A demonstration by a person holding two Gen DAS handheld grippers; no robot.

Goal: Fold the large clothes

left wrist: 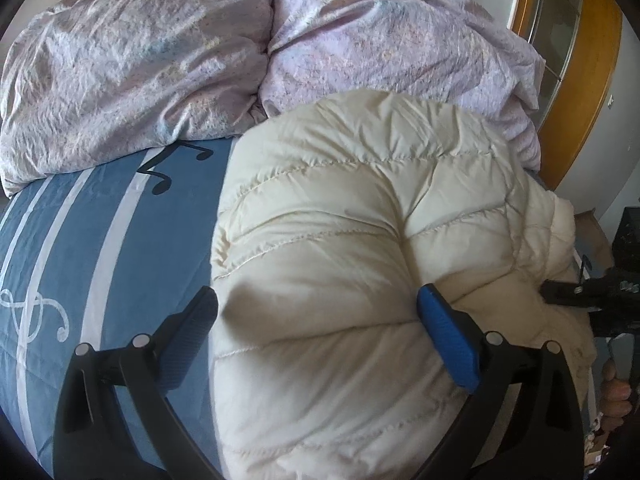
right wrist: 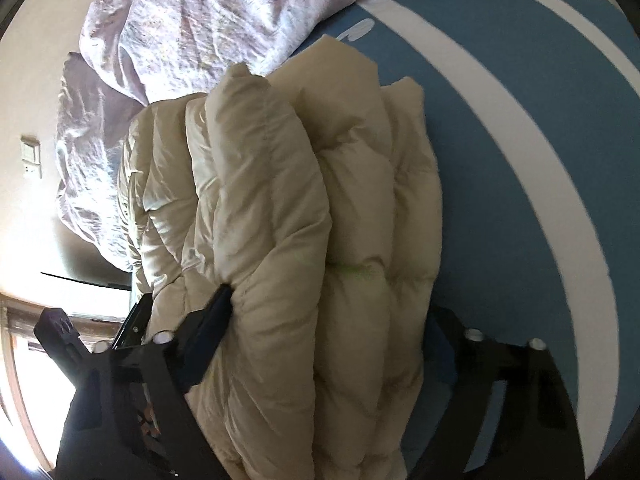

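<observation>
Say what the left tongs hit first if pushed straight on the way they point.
The cream puffer jacket. Its padding already bulges between the left tongs, so they would sink deeper into it; the lilac duvet lies well behind. Depth is hard to judge here.

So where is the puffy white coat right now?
The puffy white coat lies folded on the blue striped bedsheet, in front of the crumpled purple quilt, filling the middle of both wrist views.
</observation>
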